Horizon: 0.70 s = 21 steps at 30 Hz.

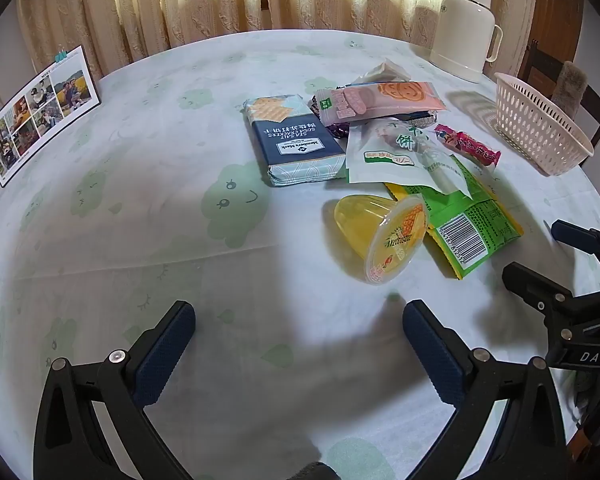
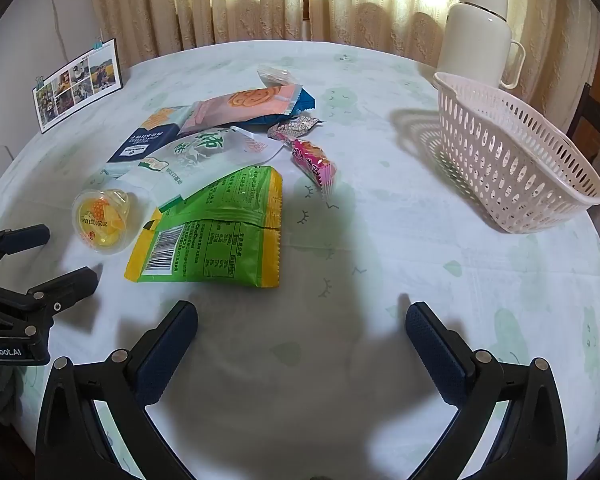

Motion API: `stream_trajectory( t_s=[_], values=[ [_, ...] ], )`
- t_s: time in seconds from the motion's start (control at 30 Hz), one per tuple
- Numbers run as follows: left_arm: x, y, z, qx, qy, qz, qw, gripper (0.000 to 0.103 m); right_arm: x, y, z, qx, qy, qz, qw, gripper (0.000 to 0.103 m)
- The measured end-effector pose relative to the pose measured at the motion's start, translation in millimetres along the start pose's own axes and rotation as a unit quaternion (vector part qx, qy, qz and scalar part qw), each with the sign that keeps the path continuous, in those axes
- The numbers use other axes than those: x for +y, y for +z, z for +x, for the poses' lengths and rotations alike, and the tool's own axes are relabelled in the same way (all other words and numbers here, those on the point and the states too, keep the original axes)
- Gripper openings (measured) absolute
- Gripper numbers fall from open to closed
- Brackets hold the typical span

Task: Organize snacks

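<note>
A heap of snacks lies mid-table: a blue cracker pack [image 1: 296, 142], a pink smiley-biscuit pack [image 1: 380, 101], a white-green pouch [image 1: 400, 156], a green-yellow bag [image 1: 472, 224], a small pink candy bar [image 1: 468, 145] and a yellow jelly cup [image 1: 384, 236] on its side. In the right wrist view I see the green bag [image 2: 216, 228], jelly cup [image 2: 102, 220], candy bar [image 2: 314, 162] and an empty pink basket [image 2: 512, 160] at the right. My left gripper [image 1: 298, 316] hangs open over bare cloth, short of the jelly cup. My right gripper [image 2: 300, 316] is open too, nothing between its fingers.
A cream thermos [image 2: 480, 36] stands behind the basket. A photo card [image 1: 36, 116] leans at the far left edge. Curtains hang behind the round table [image 1: 140, 240]. A chair back [image 1: 568, 92] stands beyond the basket. Each gripper shows at the side of the other's view.
</note>
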<state>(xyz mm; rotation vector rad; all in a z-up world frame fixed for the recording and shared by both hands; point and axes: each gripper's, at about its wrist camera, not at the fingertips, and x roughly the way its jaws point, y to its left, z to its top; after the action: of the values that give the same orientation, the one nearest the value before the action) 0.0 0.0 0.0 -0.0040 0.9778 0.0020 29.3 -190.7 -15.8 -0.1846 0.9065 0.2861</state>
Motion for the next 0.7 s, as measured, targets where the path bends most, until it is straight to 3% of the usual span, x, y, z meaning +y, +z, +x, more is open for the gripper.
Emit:
stream_trajectory(
  t_s=[0.4,0.7],
  values=[
    [0.0,0.1,0.0,0.000,0.000,0.000,1.0000,0.103,-0.1,-0.5,0.3,0.003,0.002,-0.003,1.000,0.103],
    [-0.1,-0.1,0.0,0.000,0.000,0.000,1.0000,0.103,0.9,5.3,3.8,0.034,0.012,-0.026,0.999,0.103]
  ],
)
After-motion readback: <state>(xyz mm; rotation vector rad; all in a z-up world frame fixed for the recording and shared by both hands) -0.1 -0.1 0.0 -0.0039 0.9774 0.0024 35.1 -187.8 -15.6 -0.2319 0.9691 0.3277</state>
